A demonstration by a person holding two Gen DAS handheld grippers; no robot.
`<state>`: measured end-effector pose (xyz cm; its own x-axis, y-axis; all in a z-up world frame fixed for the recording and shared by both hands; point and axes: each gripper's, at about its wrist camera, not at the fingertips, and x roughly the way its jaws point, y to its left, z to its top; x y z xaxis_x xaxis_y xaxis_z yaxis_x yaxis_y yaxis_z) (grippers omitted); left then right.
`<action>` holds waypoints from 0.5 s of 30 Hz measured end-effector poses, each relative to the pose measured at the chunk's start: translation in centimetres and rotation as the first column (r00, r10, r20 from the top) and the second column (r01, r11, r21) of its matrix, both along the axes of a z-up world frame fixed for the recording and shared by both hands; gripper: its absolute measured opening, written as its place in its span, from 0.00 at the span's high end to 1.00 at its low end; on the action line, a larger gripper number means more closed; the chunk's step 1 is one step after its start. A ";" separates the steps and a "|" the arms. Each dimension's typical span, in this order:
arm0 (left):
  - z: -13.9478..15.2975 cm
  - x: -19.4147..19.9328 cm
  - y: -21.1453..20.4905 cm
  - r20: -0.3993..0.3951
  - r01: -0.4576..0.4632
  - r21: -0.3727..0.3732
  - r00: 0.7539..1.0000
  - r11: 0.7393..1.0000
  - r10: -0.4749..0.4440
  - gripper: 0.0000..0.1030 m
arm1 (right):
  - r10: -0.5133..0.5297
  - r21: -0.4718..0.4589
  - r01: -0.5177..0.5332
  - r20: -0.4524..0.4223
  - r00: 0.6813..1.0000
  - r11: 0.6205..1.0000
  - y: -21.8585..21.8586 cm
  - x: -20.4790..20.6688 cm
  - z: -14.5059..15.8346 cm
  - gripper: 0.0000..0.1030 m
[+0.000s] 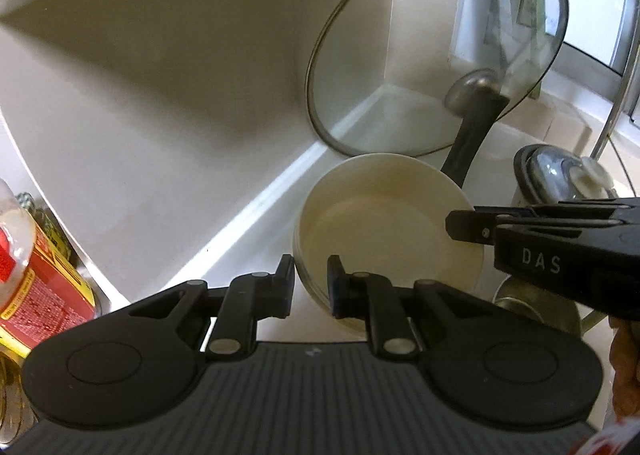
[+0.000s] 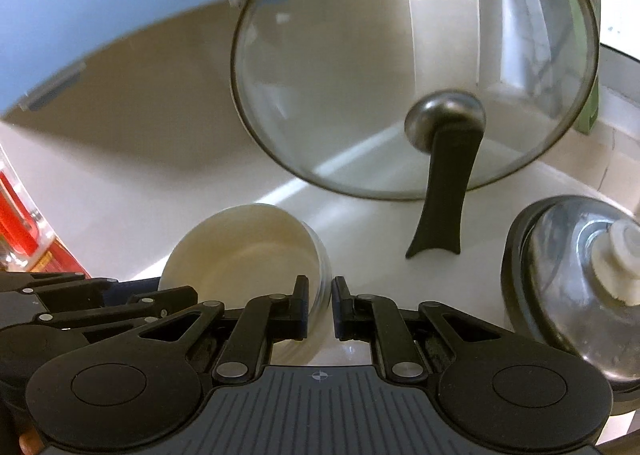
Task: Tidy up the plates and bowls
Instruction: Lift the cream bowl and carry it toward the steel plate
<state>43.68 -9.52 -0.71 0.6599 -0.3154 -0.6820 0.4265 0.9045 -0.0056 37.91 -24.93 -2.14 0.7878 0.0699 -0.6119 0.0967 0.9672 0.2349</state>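
Note:
A stack of cream bowls [image 1: 384,223] sits on the white counter near the wall corner; it also shows in the right wrist view [image 2: 244,255]. My left gripper [image 1: 311,283] is closed on the stack's left rim, one finger outside and one inside. My right gripper [image 2: 320,305] is closed on the stack's right rim, the wall between its fingers; it enters the left wrist view [image 1: 464,225] from the right.
A large glass lid [image 2: 416,67] with a black handle leans upright against the wall behind the bowls. A dark-rimmed pot lid [image 2: 576,279] lies at the right. Red-labelled bottles [image 1: 36,275] stand at the left. A steel pot [image 1: 536,303] sits beside the bowls.

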 end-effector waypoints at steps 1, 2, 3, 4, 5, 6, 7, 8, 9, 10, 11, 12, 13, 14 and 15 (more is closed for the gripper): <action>0.3 -0.2 0.0 0.004 0.002 -0.002 1.000 1.000 -0.002 0.86 | 0.000 0.000 0.000 0.006 1.000 1.000 0.0 -0.2 0.3 0.89; 0.5 -0.3 0.0 0.008 0.005 -0.004 1.000 1.000 -0.005 0.86 | -0.001 0.001 0.001 0.011 1.000 1.000 -0.1 -0.4 0.6 0.89; 0.8 -0.5 -0.1 0.013 0.008 -0.006 1.000 1.000 -0.008 0.86 | -0.003 0.003 0.003 0.017 1.000 1.000 -0.2 -0.7 0.8 0.89; 1.0 -0.6 -0.2 0.017 0.010 -0.008 1.000 1.000 -0.010 0.86 | -0.006 0.004 0.005 0.021 1.000 1.000 -0.2 -0.9 1.1 0.89; 1.2 -1.0 0.1 0.021 0.014 -0.010 1.000 1.000 -0.014 0.86 | -0.008 0.005 0.008 0.024 1.000 1.000 -0.2 -1.0 1.2 0.89; 1.5 -1.3 0.2 0.024 0.018 -0.013 1.000 1.000 -0.018 0.86 | -0.010 0.005 0.010 0.027 1.000 1.000 -0.2 -1.3 1.4 0.89; 1.7 -1.6 0.3 0.026 0.022 -0.016 0.999 1.000 -0.021 0.86 | -0.014 0.007 0.014 0.031 0.999 1.000 -0.3 -1.6 1.7 0.89; 1.9 -1.8 0.4 0.028 0.026 -0.019 0.999 0.999 -0.025 0.86 | -0.018 0.008 0.017 0.034 0.999 1.000 -0.3 -2.0 1.9 0.89; 2.1 -2.1 0.4 0.030 0.029 -0.023 0.999 0.999 -0.028 0.86 | -0.021 0.010 0.021 0.036 0.999 1.000 -0.3 -2.4 2.1 0.89; 2.3 -2.5 0.5 0.031 0.032 -0.026 0.999 0.999 -0.031 0.86 | -0.024 0.014 0.024 0.039 0.999 1.000 -0.3 -2.8 2.3 0.89; 2.5 -2.8 0.7 0.033 0.035 -0.028 0.999 0.999 -0.034 0.86 | -0.027 0.016 0.026 0.041 0.999 1.000 -0.3 -3.0 2.4 0.89; 2.6 -3.1 0.7 0.033 0.039 -0.031 0.999 0.999 -0.038 0.86 | -0.030 0.017 0.029 0.043 0.999 0.999 -0.3 -3.3 2.5 0.88; 2.7 -3.3 0.7 0.034 0.043 -0.033 0.999 0.999 -0.042 0.86 | -0.033 0.019 0.032 0.044 0.998 0.999 -0.3 -3.6 2.7 0.88; 2.7 -3.5 0.7 0.034 0.046 -0.035 0.998 0.998 -0.045 0.86 | -0.036 0.020 0.035 0.045 0.998 0.999 -0.3 -3.9 2.7 0.88; 2.8 -3.8 0.7 0.035 0.049 -0.035 0.998 0.998 -0.048 0.86 | -0.039 0.022 0.038 0.045 0.998 0.999 -0.3 -4.1 2.7 0.88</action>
<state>39.86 -8.77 2.10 0.6661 -0.3718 -0.6466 0.4705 0.8821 -0.0225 33.77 -25.26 0.61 0.8170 0.0518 -0.5744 0.1223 0.9577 0.2603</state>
